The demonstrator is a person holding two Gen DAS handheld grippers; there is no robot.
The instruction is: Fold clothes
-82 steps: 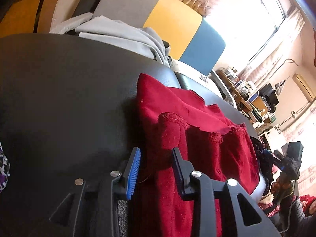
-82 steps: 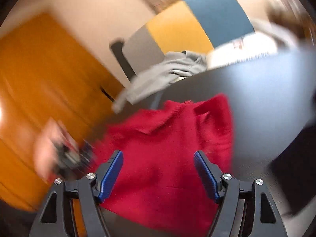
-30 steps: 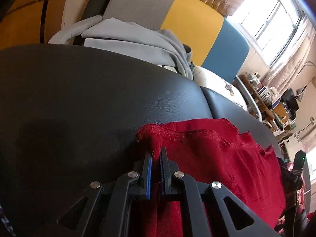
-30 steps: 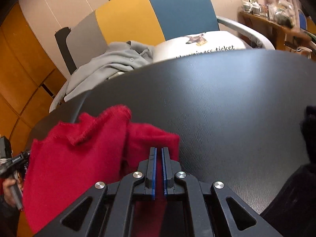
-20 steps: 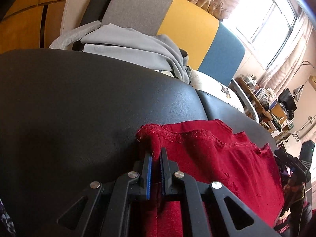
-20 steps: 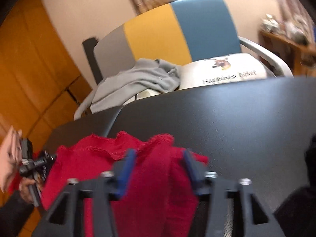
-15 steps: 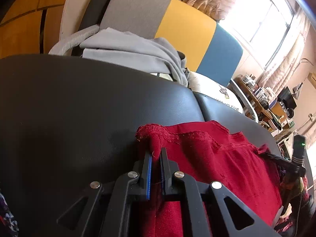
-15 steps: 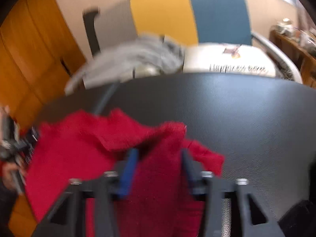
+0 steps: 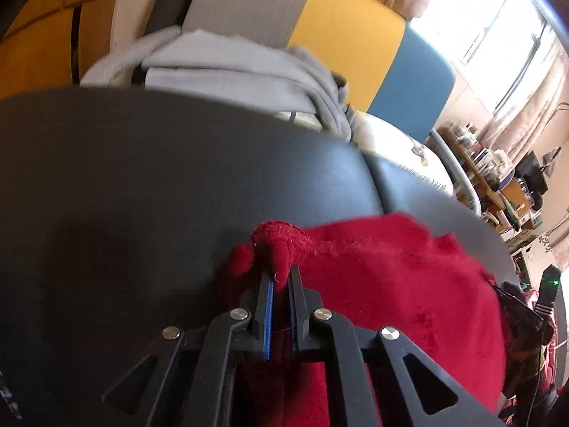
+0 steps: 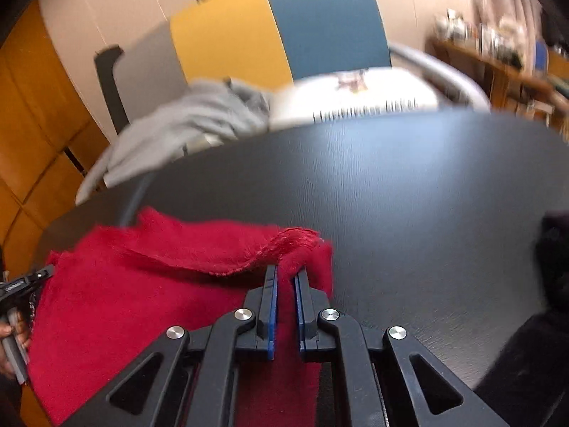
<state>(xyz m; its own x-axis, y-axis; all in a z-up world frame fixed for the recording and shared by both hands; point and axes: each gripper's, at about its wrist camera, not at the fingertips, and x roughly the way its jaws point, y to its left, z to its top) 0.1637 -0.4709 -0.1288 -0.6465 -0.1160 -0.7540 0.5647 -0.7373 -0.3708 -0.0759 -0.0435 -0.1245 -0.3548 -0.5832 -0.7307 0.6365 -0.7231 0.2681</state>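
The left gripper [image 9: 281, 284] is pinching one bunched corner of the red garment [image 9: 391, 284] — the right gripper [image 10: 285, 281] is clamping another corner. The garment is lying on the black worktop [image 10: 409, 195], spreading toward its near edge.

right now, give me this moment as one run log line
task: fold clothes | left gripper: shut on red garment corner | right gripper: shut on red garment edge | garment on black table | grey clothing behind
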